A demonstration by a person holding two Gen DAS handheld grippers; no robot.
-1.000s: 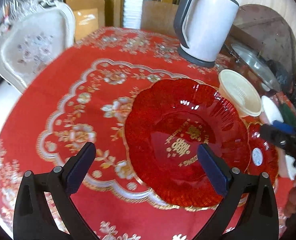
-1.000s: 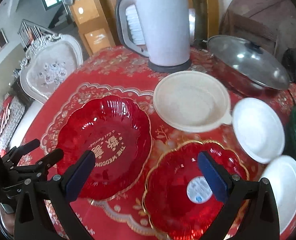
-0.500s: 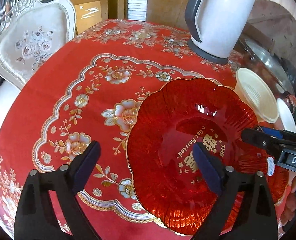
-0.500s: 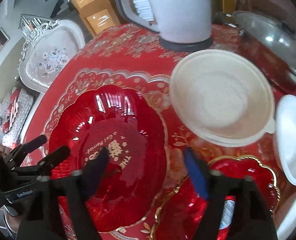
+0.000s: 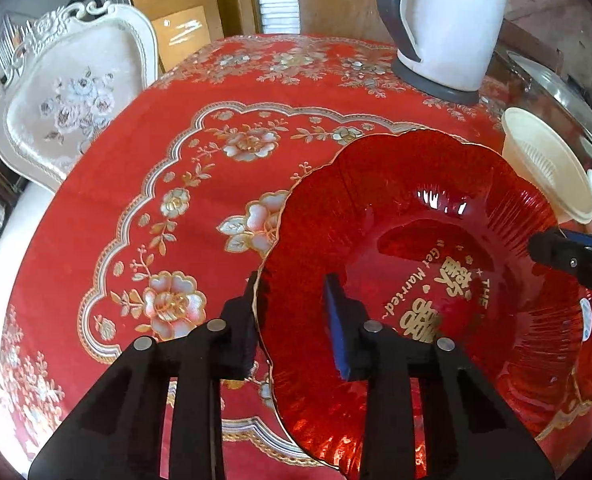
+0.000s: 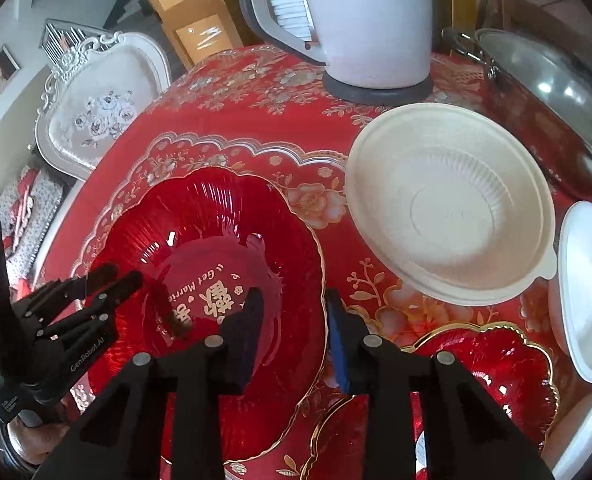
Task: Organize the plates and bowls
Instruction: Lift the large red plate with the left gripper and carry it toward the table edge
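Note:
A large red fluted plate [image 5: 415, 240] with gold lettering lies on the red floral tablecloth [image 5: 200, 92]. In the left wrist view my left gripper [image 5: 292, 320] straddles its left rim, one finger outside and the blue pad inside; its jaws are closing and pinch the rim. In the right wrist view the same red plate [image 6: 216, 232] has my right gripper [image 6: 294, 336] across its right rim, jaws closing on it too. Each gripper shows in the other's view: the right gripper [image 5: 567, 256] and the left gripper [image 6: 96, 292]. A smaller red plate [image 6: 491, 364] with a gold edge lies to the right.
A cream plastic bowl [image 6: 451, 204] sits behind the smaller red plate, with white plates [image 6: 587, 288] at the right edge. A white kettle [image 6: 367, 20] and a lidded steel pot [image 6: 547, 88] stand at the back. An ornate white chair [image 5: 72, 100] is beyond the table's left edge.
Both grippers came down and forward and went from wide open to pinching opposite rims of the large red plate. The plate now looks closer in both views.

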